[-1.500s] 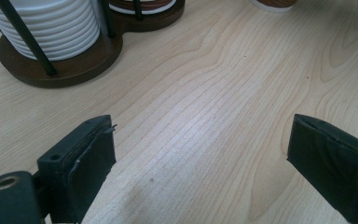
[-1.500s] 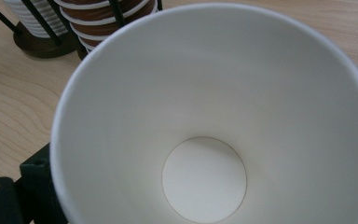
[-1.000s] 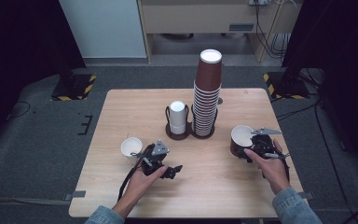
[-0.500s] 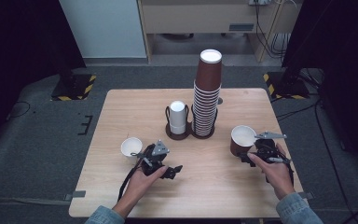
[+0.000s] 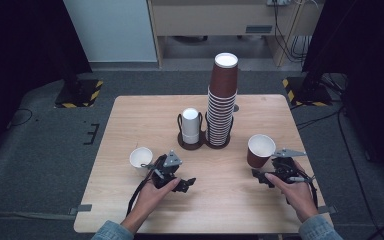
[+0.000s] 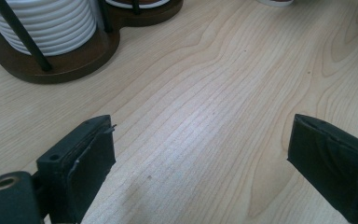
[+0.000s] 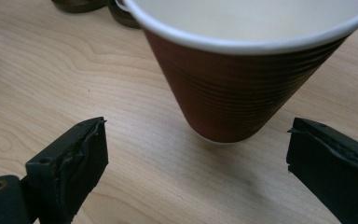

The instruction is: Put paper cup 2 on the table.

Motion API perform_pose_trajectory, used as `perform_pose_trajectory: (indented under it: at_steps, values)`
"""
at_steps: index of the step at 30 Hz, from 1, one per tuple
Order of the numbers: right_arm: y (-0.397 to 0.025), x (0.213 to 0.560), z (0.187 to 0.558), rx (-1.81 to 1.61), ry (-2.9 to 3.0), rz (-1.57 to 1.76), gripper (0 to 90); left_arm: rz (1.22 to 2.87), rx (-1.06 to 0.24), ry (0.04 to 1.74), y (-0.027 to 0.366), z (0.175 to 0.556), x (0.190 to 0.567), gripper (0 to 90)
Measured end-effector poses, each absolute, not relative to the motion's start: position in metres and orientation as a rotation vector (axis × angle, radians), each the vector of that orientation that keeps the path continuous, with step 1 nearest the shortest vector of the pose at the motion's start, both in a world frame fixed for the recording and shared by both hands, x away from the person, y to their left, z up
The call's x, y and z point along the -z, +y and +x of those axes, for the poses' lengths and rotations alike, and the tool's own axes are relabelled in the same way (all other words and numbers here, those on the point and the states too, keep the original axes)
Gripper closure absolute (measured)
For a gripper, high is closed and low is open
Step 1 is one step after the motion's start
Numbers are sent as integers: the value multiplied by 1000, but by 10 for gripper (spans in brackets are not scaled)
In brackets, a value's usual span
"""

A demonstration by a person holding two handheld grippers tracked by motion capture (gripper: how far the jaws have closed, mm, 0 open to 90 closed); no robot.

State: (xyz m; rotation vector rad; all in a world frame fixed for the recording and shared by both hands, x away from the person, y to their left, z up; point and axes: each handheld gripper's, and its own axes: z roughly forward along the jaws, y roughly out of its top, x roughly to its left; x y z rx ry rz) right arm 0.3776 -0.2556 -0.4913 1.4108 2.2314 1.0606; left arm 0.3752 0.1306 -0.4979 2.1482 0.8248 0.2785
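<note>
A brown paper cup (image 5: 259, 150) stands upright on the wooden table (image 5: 130, 120) at the right. My right gripper (image 5: 272, 169) sits just behind it, open. In the right gripper view the cup (image 7: 242, 79) stands just ahead of the two spread jaws of that gripper (image 7: 196, 172), touching neither. A white paper cup (image 5: 141, 159) stands at the left, beside my left gripper (image 5: 172, 172). The left gripper (image 6: 200, 172) is open over bare wood with nothing between its jaws.
A dark double holder (image 5: 200, 145) at the table's middle carries a short stack of white cups (image 5: 190, 125) and a tall stack of brown cups (image 5: 221, 105). The holder's base (image 6: 65, 60) and the white stack (image 6: 42, 23) lie ahead of the left gripper.
My right gripper has drawn back a little toward the person, away from the brown cup, which stays put. The left gripper and the white cup have not moved.
</note>
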Motion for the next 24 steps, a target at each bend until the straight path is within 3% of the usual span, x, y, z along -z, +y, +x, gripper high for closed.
perform_pose_trajectory:
  at_steps: [24]
  values:
    - [-212,503,362,-1075,2388,1322,83,2177,-259,815,127,375,502,65]
